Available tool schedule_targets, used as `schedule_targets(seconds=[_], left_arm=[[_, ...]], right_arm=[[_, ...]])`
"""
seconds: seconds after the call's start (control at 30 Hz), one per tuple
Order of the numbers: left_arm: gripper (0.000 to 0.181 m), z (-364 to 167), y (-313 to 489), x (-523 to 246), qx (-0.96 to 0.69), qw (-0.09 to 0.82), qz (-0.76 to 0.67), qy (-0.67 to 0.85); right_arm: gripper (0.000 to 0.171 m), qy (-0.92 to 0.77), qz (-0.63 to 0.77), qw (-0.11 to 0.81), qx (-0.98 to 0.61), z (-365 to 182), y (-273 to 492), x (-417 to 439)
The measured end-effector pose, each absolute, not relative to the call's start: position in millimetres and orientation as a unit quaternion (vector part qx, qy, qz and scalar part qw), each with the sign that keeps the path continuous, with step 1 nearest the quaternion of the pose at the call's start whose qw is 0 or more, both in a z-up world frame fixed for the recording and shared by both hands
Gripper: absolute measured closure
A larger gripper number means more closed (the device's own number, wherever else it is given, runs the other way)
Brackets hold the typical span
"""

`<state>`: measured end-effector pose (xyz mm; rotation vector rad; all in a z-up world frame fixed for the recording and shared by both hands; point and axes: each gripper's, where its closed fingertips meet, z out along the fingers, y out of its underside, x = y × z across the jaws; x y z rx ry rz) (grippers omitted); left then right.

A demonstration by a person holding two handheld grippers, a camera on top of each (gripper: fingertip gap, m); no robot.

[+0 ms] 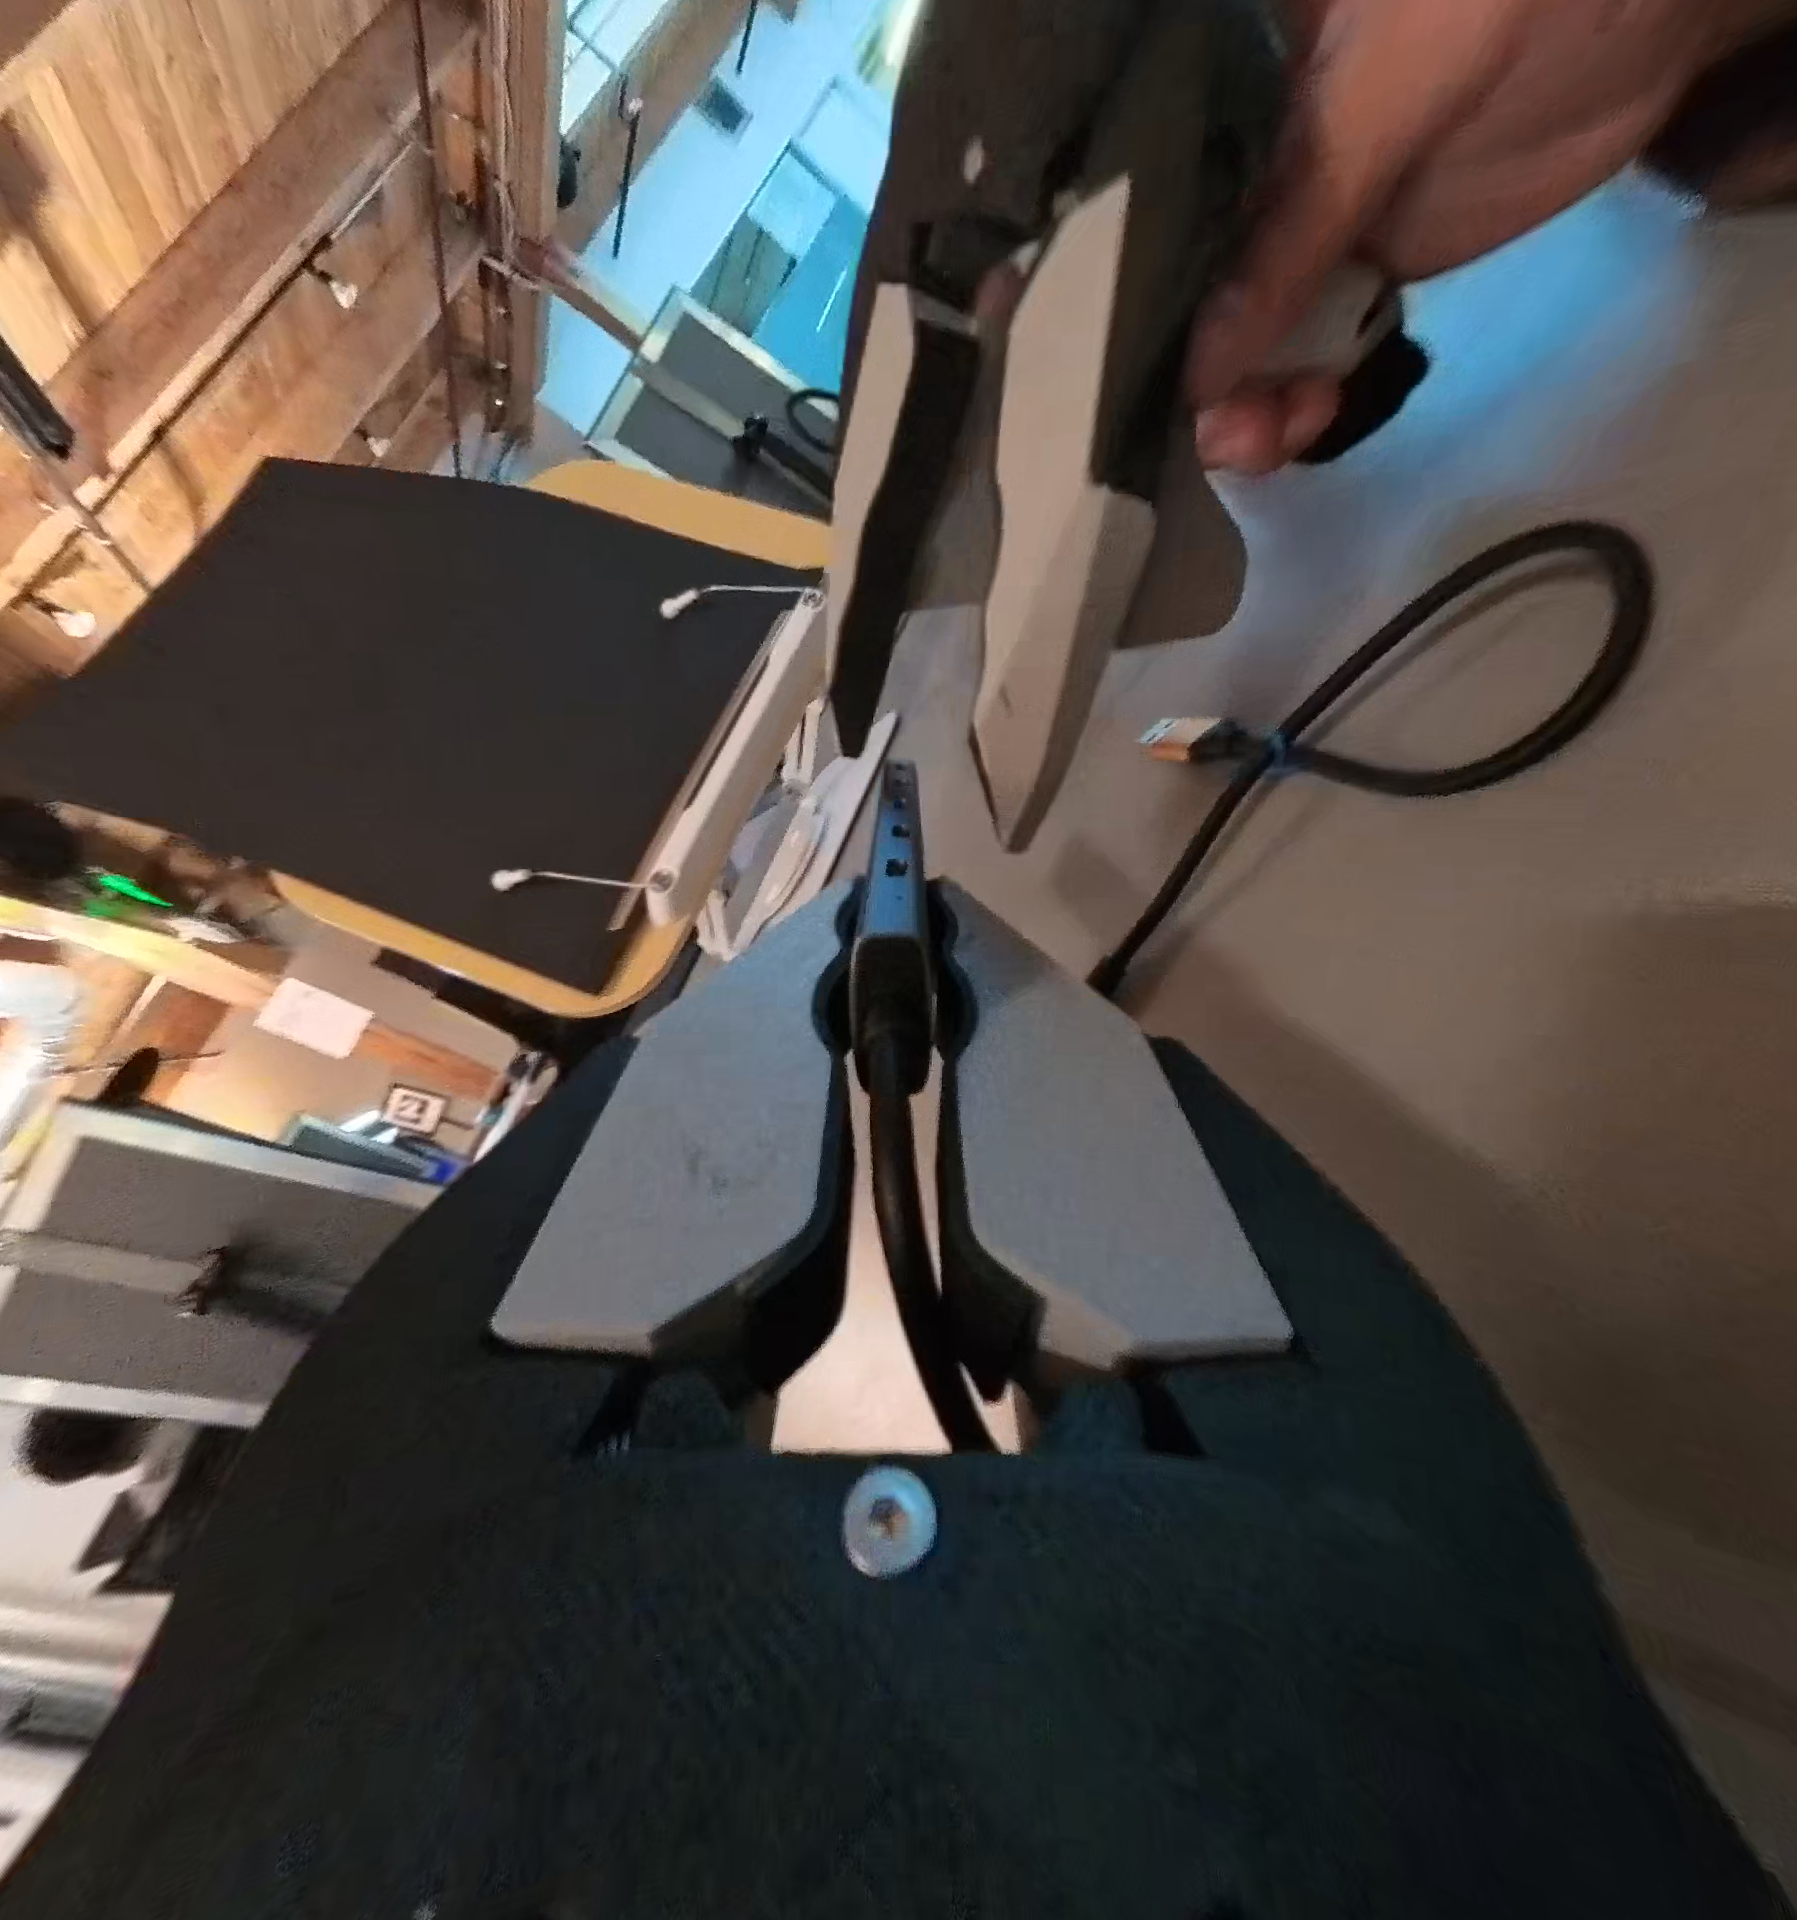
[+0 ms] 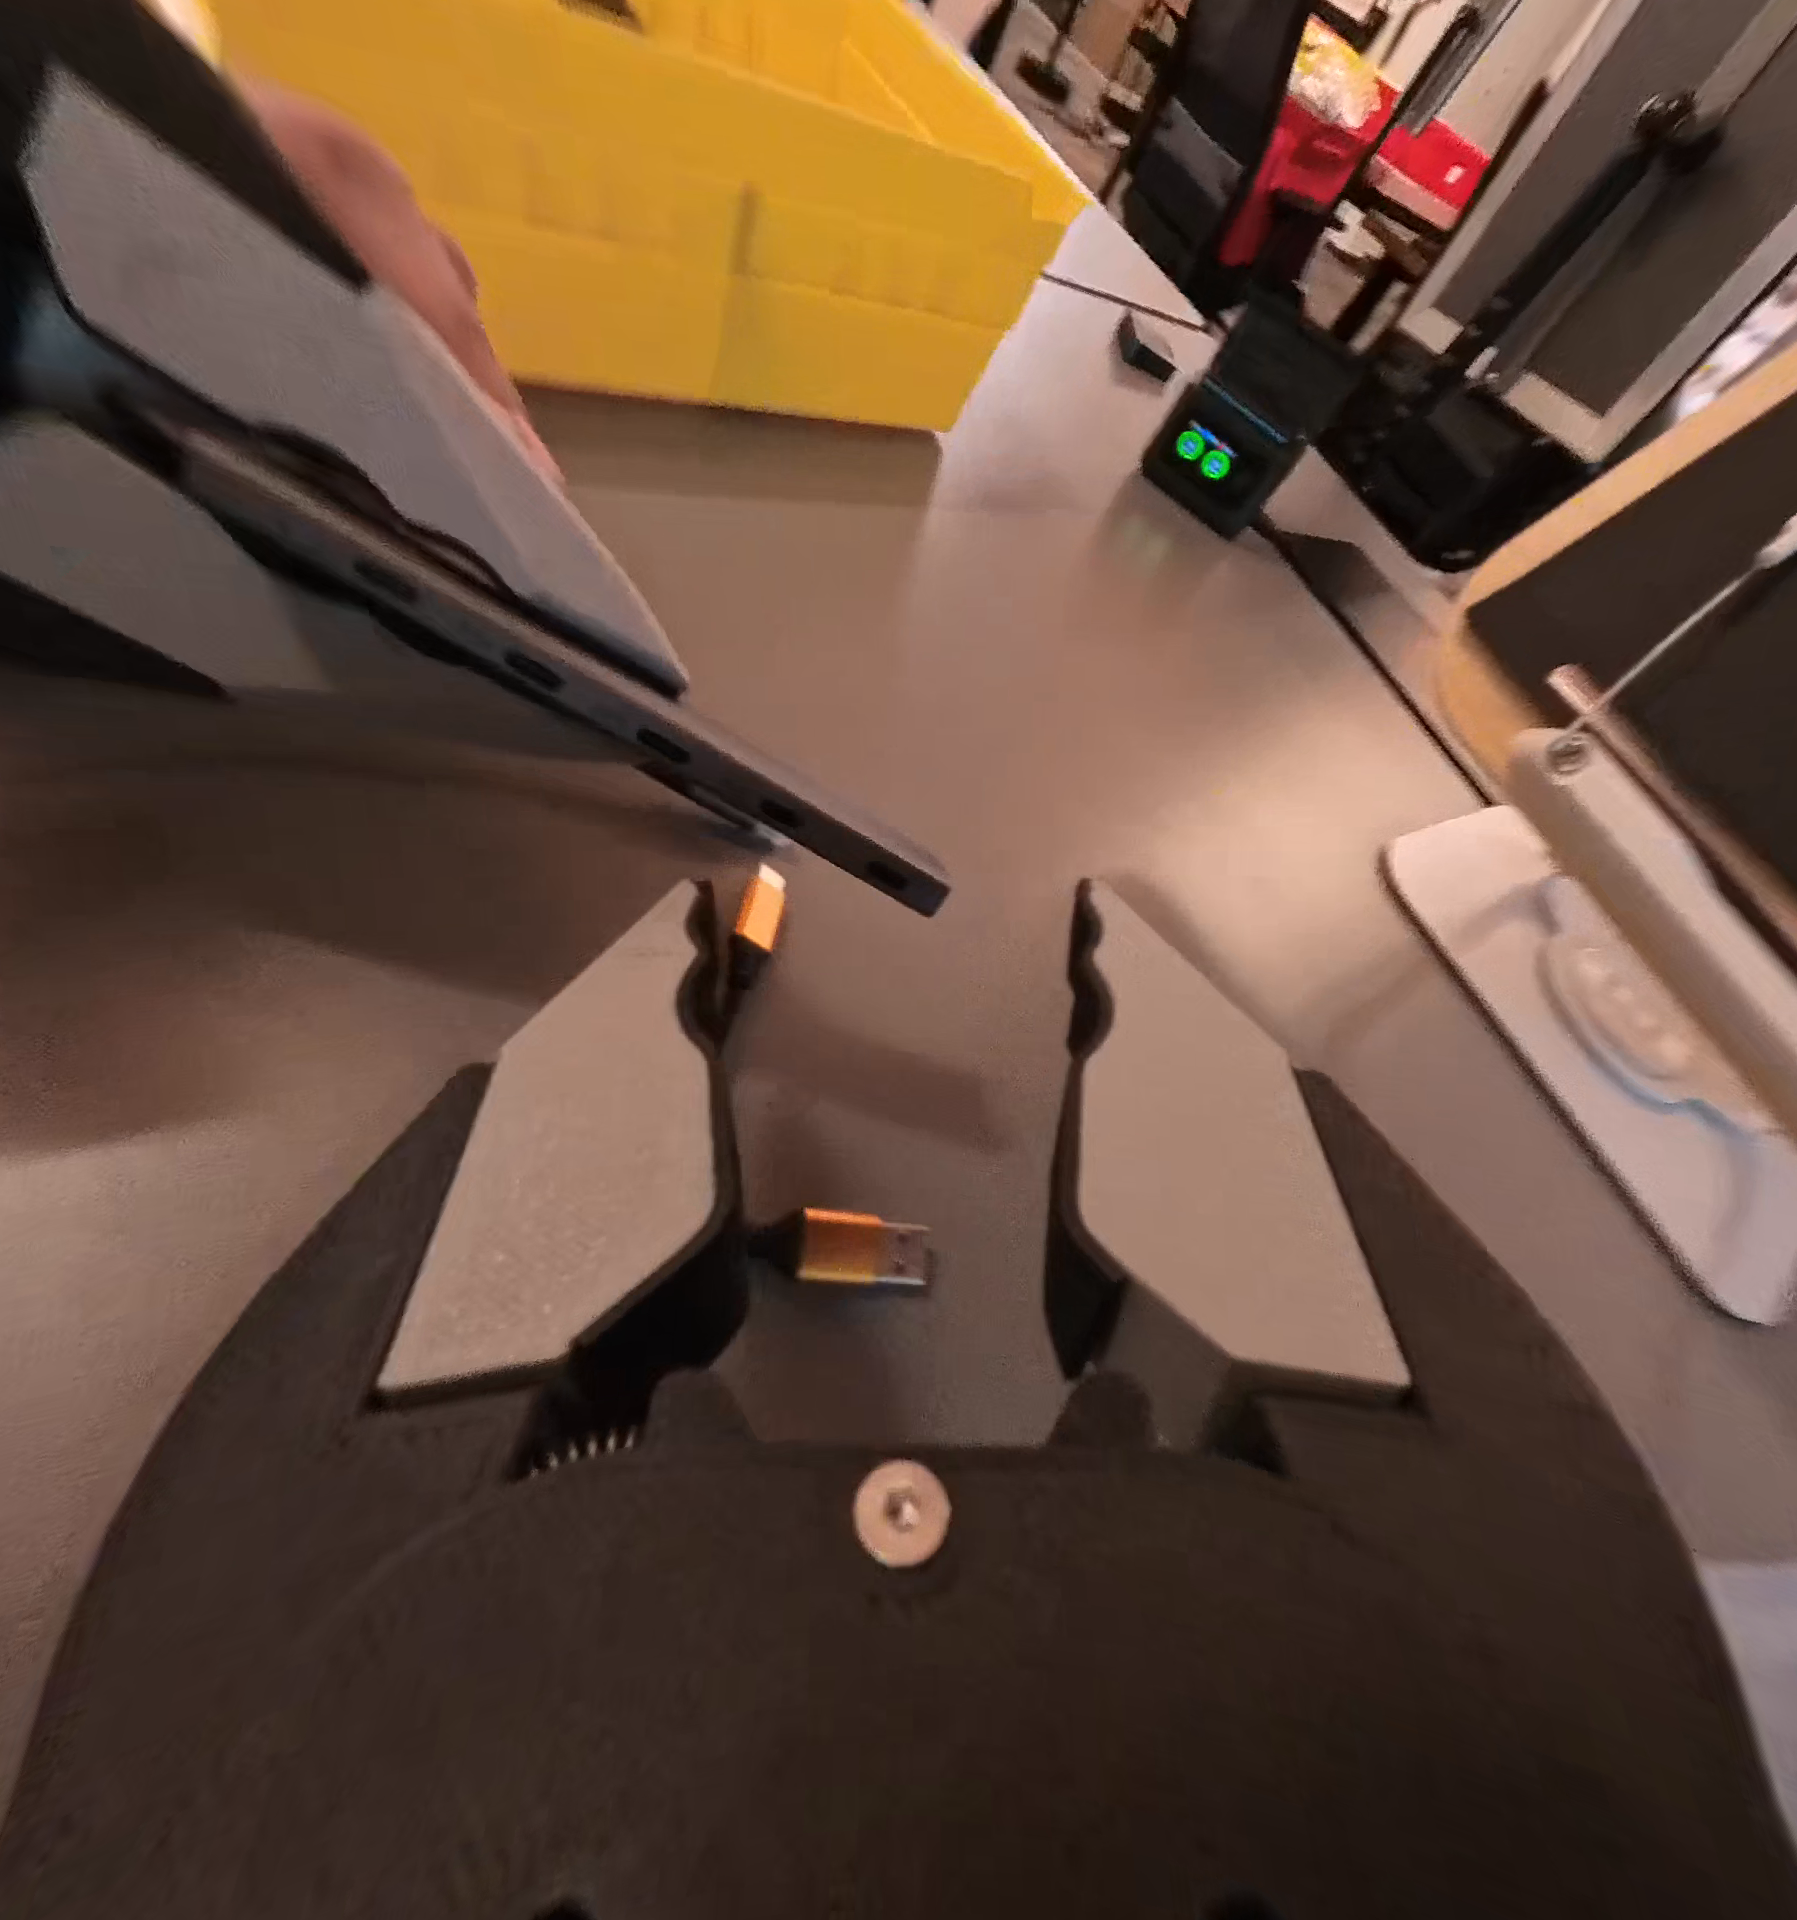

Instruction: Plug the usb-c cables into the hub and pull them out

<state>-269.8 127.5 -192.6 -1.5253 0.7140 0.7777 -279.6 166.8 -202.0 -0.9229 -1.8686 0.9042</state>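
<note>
I am holding the hub (image 1: 896,873) edge-on in my left gripper (image 1: 894,935), clenched on its tail end where its own black lead (image 1: 899,1143) exits back between the fingers. It looks like a thin, rigid slab, light and smooth-sided, so I judge it will twist in the pads if a plug pushes off-axis; gripping near the lead end leaves the row of ports along its narrow edge free. In the right wrist view the hub is hanging tilted above the grey surface (image 2: 1029,665), its free end pointing down.

My right gripper (image 2: 894,914) is spread wide and grasping nothing. The usb-c plug (image 2: 759,914), orange-sleeved, is lying on the surface just beside the left fingertip, close under the hub's free end. A second orange plug (image 2: 863,1247), with a wider metal tip, is lying between the fingers farther back. The plugs seem small and stiff, their cable (image 1: 1496,727) limp and springy; I would pinch the orange sleeve, not the cable.
</note>
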Motion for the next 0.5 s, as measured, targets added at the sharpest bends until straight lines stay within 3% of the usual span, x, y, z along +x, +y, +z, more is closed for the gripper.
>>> schedule_targets(seconds=[0.03, 0.1, 0.5], left_arm=[[0.173, -192.9, 126.9, -268.0, -0.661, 0.604, 0.323, 0.308], [0.174, -192.7, 125.6, -262.4, -0.661, 0.614, 0.299, 0.312], [0.173, -190.2, 123.4, -253.5, -0.651, 0.642, 0.263, 0.308]], right_arm=[[0.118, -0.754, 0.332, 0.438, -0.361, -204.8, 170.2, -279.7], [0.16, -0.766, 0.287, 0.46, -0.345, -210.8, 173.1, -279.2], [0.161, -0.77, 0.32, 0.441, -0.332, -216.5, 163.6, -280.4]])
